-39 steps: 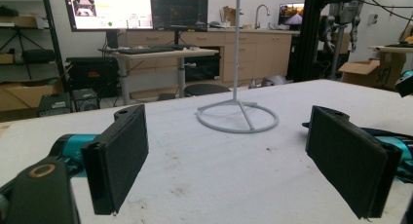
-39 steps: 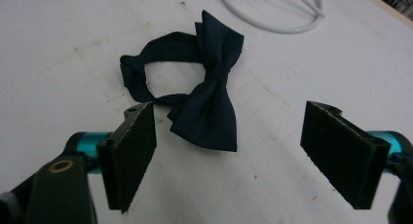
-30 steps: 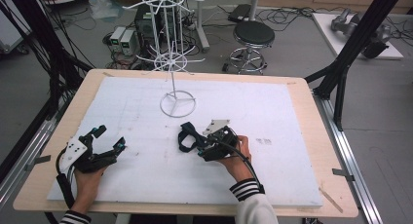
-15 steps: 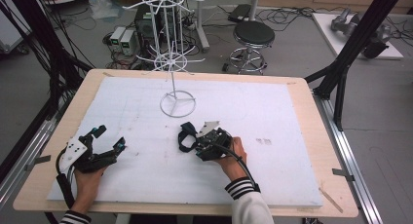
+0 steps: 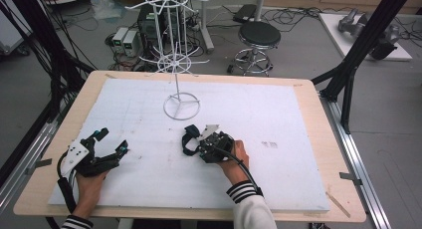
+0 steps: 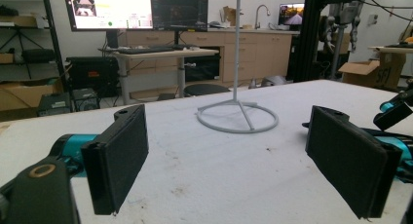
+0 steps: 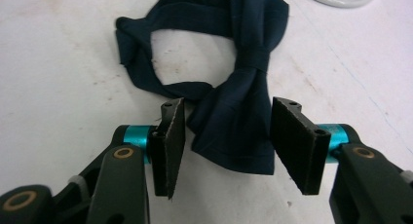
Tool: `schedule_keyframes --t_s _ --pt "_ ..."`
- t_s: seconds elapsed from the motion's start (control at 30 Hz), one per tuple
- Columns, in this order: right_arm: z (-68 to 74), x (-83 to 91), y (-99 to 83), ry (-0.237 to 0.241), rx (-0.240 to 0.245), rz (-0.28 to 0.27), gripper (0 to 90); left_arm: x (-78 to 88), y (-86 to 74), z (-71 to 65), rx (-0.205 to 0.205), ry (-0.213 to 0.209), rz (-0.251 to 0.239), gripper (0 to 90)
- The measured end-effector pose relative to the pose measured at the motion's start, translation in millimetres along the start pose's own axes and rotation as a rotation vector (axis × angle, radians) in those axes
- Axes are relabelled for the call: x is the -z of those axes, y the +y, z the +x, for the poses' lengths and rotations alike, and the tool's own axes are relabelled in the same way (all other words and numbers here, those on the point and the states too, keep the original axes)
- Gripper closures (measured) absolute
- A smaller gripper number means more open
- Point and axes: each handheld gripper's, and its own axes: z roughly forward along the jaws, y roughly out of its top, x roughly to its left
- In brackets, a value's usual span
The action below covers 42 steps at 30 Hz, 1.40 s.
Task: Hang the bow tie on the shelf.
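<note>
High view overhead; gripper views low, close; share white stand [image 5: 181,107] [image 6: 237,118].

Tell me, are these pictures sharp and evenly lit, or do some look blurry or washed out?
High view: soft, even light, faint shadows, slightly grainy. Left gripper view: the near jaws look soft, the white stand reasonably clear, the bright monitor washed out. Right gripper view: the dark bow tie shows its folds clearly, while the table looks bright and pale.

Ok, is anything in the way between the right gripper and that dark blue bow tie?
Nothing visible. In the right gripper view, the right gripper has its jaws open on either side of one wing of the bow tie, which lies flat on the white table cover. No other object sits between them.
</note>
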Motion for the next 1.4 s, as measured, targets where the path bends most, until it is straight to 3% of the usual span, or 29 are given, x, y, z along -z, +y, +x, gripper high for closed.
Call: schedule_keyframes --t_s 0.3,0.33,0.37,0.5,0.87,1.07,1.37,1.4 --pt "-6.3 -3.4 -2.3 -0.002 -0.027 0.017 57.0 0.0 0.0 0.0 0.001 0.000 -0.001 16.0" --pt "-7.3 -3.3 -2.3 -0.011 -0.039 0.023 63.5 0.1 0.0 0.0 0.001 -0.001 0.000 16.0" --pt "-7.3 -3.3 -2.3 -0.011 -0.039 0.023 63.5 0.1 0.0 0.0 0.001 -0.001 0.000 16.1" --pt "-9.1 -0.8 -2.3 -0.056 -0.036 0.030 78.5 0.1 0.0 0.0 0.002 -0.001 0.000 16.0" --pt "-10.7 1.1 -2.5 -0.075 -0.054 0.017 82.5 0.0 0.0 0.1 0.002 0.000 0.000 16.0" --pt "-12.2 8.2 -2.0 -0.068 -0.086 -0.050 82.6 0.0 0.0 0.1 0.003 0.000 0.000 16.0" --pt "-15.8 28.2 -1.6 -0.050 -0.140 -0.224 82.6 0.1 0.0 0.1 0.002 0.000 0.000 16.0" --pt "-15.8 28.2 -1.6 -0.050 -0.140 -0.224 82.6 0.1 0.0 0.1 0.002 0.000 0.000 16.0"
